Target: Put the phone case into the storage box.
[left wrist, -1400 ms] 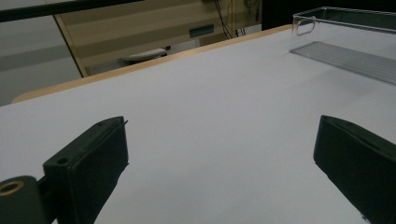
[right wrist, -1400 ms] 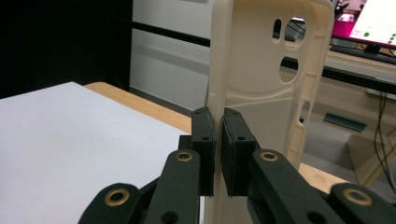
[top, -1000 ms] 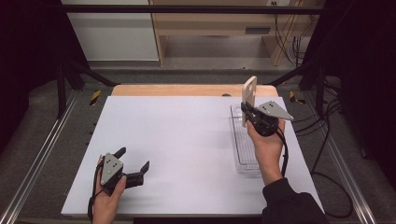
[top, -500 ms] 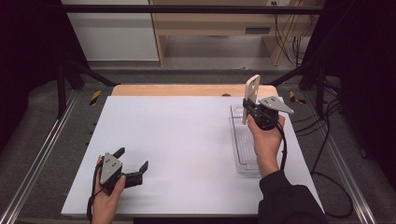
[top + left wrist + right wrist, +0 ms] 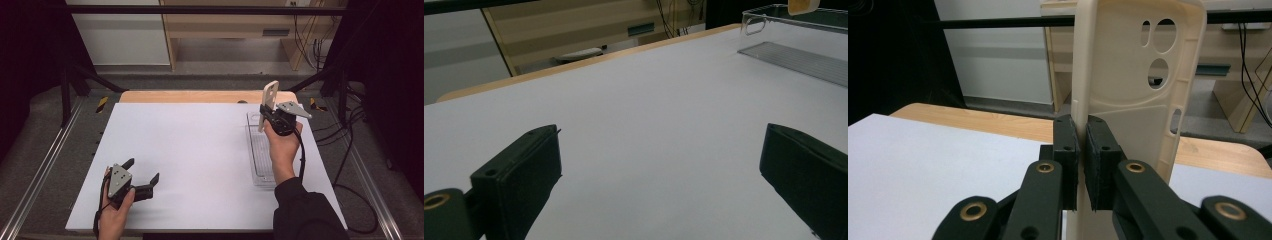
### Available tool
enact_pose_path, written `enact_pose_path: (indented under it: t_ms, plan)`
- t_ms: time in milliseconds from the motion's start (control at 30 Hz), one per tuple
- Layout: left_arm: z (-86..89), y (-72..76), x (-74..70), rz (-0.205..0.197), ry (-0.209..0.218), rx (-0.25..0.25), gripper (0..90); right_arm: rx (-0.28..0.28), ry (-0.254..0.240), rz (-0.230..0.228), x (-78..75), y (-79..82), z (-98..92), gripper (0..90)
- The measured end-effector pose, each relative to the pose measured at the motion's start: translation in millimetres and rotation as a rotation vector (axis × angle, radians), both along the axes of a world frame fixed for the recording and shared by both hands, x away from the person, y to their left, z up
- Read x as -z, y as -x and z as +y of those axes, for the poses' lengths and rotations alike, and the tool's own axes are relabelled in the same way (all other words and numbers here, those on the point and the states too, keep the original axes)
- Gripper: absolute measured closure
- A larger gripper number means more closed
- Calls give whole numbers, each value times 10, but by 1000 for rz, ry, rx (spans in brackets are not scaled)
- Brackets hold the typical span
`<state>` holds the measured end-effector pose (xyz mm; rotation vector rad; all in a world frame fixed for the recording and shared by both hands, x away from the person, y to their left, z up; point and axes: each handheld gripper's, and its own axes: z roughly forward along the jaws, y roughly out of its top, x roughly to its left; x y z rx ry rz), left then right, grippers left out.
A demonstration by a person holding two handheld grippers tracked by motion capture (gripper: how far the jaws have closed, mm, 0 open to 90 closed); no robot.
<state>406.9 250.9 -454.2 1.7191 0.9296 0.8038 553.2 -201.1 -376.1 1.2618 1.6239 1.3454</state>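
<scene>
Now, high view first: right tongs [image 5: 264,114] clamped on a cream phone case [image 5: 270,96], held upright above the far end of the clear tray [image 5: 260,155]. Left tongs [image 5: 143,171] well to the left of the tray and nearer the person, jaws apart, gripping nothing, low over the white desk [image 5: 200,145].

Next, left gripper view: both black jaws spread wide over bare desk [image 5: 649,90], tray [image 5: 794,55] far off at upper right, a cream corner of the case [image 5: 802,6] above it, cut off by the top edge.

Lastly, right gripper view: pads pinched on one long side edge of the case [image 5: 1135,75], camera cut-outs uppermost.

Risks, as a judgement: a thin-edge grip, so a likely pivot or slip of the case between the pads on the way down. Also a possible knock against the tray's rim if tilted, tipping the case outside or nudging the light tray across the desk.

Hard to make out: lower end of the case behind the tongs, the gap between case and tray floor, and the tray's clear walls, barely readable from above.
</scene>
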Motion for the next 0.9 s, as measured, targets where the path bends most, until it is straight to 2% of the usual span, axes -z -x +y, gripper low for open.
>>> enact_pose_path:
  t_ms: [333,900]
  plan:
    - [2,-8,5,2,0,0,29,23,-25,4,28,-46,-15,849]
    - [0,-7,7,4,0,1,29,63,10,-1,77,-86,75,849]
